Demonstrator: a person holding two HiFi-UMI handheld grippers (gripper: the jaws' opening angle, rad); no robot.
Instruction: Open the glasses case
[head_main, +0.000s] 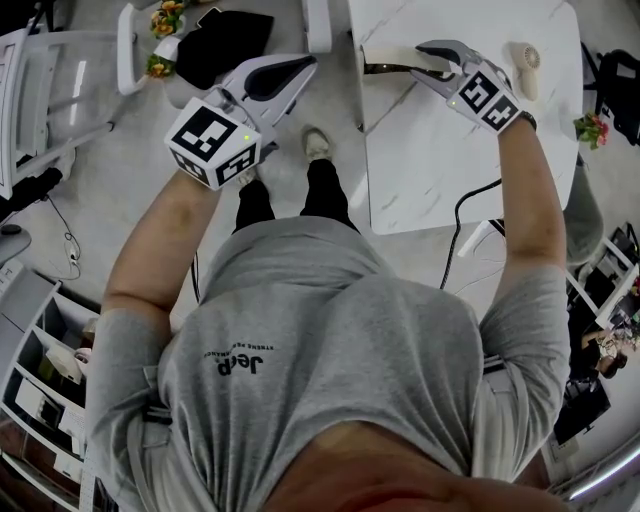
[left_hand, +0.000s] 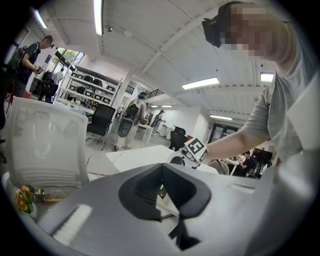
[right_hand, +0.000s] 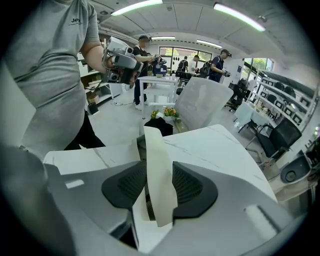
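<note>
A cream glasses case (head_main: 385, 55) lies near the left end of the white marble table (head_main: 450, 150). My right gripper (head_main: 432, 62) reaches down to it from the right. In the right gripper view the case's cream flap (right_hand: 159, 165) stands up between the two black pads (right_hand: 131, 186), which press on it from both sides; the case body below is mostly hidden. My left gripper (head_main: 298, 68) hangs over the floor left of the table, far from the case, its jaws together and holding nothing. The left gripper view shows its pads (left_hand: 145, 192) meeting, and the right gripper (left_hand: 192, 151) in the distance.
A small white fan (head_main: 525, 60) stands on the table behind my right hand. A black cable (head_main: 462, 215) hangs off the table's front edge. A white chair (head_main: 60, 80), flowers (head_main: 165, 20) and a black cloth (head_main: 225, 40) are at the left.
</note>
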